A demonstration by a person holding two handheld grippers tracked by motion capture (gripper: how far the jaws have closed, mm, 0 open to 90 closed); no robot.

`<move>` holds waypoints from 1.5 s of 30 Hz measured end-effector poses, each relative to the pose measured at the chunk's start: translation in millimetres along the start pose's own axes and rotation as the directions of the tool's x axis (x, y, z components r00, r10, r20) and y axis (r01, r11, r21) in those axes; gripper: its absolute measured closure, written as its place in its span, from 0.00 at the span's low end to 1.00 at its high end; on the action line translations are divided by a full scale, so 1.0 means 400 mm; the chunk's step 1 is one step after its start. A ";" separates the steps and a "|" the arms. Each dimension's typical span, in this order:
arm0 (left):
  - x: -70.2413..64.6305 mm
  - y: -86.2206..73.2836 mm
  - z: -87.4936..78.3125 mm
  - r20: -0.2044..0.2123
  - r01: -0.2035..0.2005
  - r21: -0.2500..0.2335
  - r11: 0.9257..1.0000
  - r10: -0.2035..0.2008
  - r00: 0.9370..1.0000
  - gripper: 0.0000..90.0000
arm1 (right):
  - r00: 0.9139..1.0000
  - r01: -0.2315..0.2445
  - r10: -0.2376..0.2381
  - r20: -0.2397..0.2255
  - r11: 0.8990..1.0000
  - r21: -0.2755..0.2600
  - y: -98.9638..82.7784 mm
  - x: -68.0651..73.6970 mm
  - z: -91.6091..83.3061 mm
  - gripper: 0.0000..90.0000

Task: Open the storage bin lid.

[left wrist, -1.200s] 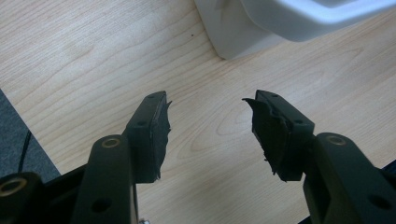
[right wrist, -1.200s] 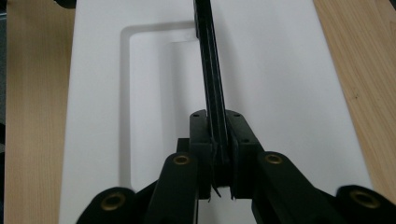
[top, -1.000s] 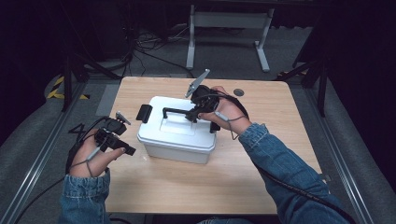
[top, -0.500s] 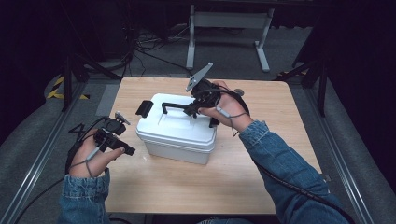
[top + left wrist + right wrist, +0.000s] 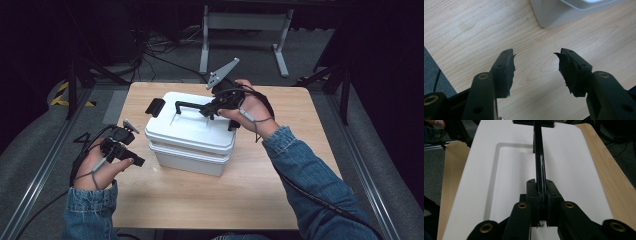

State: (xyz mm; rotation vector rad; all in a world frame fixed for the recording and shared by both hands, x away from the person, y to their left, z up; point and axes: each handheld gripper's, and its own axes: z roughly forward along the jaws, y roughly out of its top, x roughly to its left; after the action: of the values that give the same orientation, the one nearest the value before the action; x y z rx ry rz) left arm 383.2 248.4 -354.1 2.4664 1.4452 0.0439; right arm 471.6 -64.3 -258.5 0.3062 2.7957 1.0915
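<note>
**White box, black handle: one gripper waits, one pinches**

Pale wood runs under everything on my table (image 5: 200, 210), and at its left edge I hold my left gripper (image 5: 131, 157) low beside the white box (image 5: 192, 132), near it but not touching. Its jaws stand spread with nothing between them; in the left gripper view only bare wood shows in the gap, with a corner of the box ahead. I judge I keep it there ready to steady the box.

At the centre the box sits lid on, one black latch (image 5: 155, 107) sticking out at its left end. Across the lid arches the black handle (image 5: 192, 106), and my right gripper (image 5: 214, 109) is pressed together on it, pinching the bar edge-on, likely for a lift.

Count: one box, one handle, one latch seen, two grippers.
</note>
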 end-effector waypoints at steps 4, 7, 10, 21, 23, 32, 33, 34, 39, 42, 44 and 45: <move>0.001 0.000 0.000 0.002 0.001 -0.001 1.000 -0.001 1.000 0.52 | 1.000 -0.011 0.011 0.005 1.000 -0.009 -0.011 -0.003 -0.021 0.94; 0.002 0.000 -0.001 -0.001 0.006 0.000 1.000 -0.006 1.000 0.52 | 0.999 -0.037 0.037 0.011 0.999 -0.017 -0.027 -0.005 -0.048 0.94; 0.004 0.002 -0.003 0.003 0.003 -0.002 1.000 -0.003 1.000 0.52 | 0.999 -0.043 0.043 0.020 0.999 -0.023 -0.038 -0.007 -0.066 0.94; -0.002 0.011 0.008 0.021 -0.010 0.015 1.000 0.010 1.000 0.50 | 0.992 -0.087 0.089 0.090 0.996 -0.029 -0.128 -0.015 -0.173 0.94; -0.003 0.011 0.008 0.018 -0.010 0.014 1.000 0.010 1.000 0.50 | 0.989 -0.100 0.103 0.106 0.995 -0.031 -0.144 -0.017 -0.195 0.94; 0.000 0.007 0.009 0.018 -0.004 0.019 1.000 0.003 1.000 0.51 | 0.975 -0.153 0.159 0.153 0.987 -0.054 -0.206 -0.034 -0.264 0.94; 0.001 0.006 0.008 0.017 -0.007 0.018 1.000 0.007 1.000 0.51 | 0.973 -0.158 0.166 0.159 0.986 -0.056 -0.214 -0.037 -0.272 0.94; 0.002 0.006 0.008 0.015 -0.006 0.016 1.000 0.006 1.000 0.51 | 0.972 -0.164 0.172 0.162 0.985 -0.059 -0.221 -0.039 -0.279 0.94; 0.004 0.006 0.010 0.013 -0.006 0.018 1.000 0.005 1.000 0.51 | 0.958 -0.203 0.211 0.192 0.977 -0.064 -0.264 -0.052 -0.314 0.94; 0.002 0.007 0.011 0.010 -0.002 0.019 1.000 0.002 1.000 0.51 | 0.948 -0.230 0.240 0.209 0.970 -0.072 -0.293 -0.060 -0.335 0.94; 0.001 0.007 0.012 0.009 -0.001 0.018 1.000 0.001 1.000 0.51 | 0.940 -0.247 0.259 0.223 0.966 -0.078 -0.313 -0.068 -0.348 0.94; 0.000 0.008 0.013 0.010 -0.003 0.018 1.000 0.003 1.000 0.51 | 0.935 -0.256 0.268 0.230 0.963 -0.080 -0.324 -0.072 -0.354 0.94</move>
State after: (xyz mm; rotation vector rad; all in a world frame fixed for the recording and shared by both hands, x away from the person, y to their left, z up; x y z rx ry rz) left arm 386.8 245.9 -358.1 2.4797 1.4445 0.0196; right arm 454.4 -256.8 -242.0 0.7707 2.5603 1.0884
